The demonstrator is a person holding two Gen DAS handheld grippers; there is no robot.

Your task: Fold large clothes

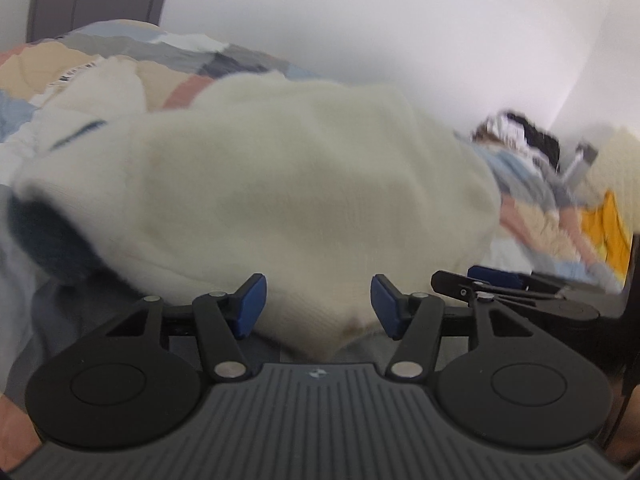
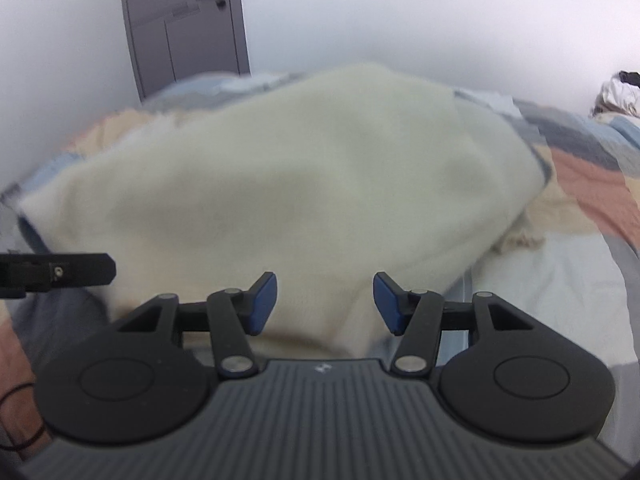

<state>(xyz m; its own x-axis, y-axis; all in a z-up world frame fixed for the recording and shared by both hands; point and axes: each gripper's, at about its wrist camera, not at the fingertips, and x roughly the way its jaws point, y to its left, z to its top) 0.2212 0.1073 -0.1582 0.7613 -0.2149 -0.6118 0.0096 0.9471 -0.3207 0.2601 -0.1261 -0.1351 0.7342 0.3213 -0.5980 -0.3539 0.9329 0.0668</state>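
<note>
A large cream knitted garment point(image 1: 288, 200) lies bunched on a bed, blurred in both views; it also fills the right wrist view point(image 2: 300, 184). A dark navy part point(image 1: 48, 240) shows at its left edge. My left gripper point(image 1: 318, 306) is open, its blue pads either side of the garment's near corner, not closed on it. My right gripper point(image 2: 325, 304) is open just over the garment's near edge. The right gripper's tip shows at right in the left wrist view point(image 1: 496, 280); the left gripper's finger point(image 2: 60, 272) shows at left in the right wrist view.
A patchwork quilt point(image 1: 192, 64) covers the bed, with pink, blue and beige patches point(image 2: 592, 184). A heap of other clothes point(image 1: 532, 144) and a yellow cloth point(image 1: 608, 232) lie at right. White walls and a grey door point(image 2: 184, 24) stand behind.
</note>
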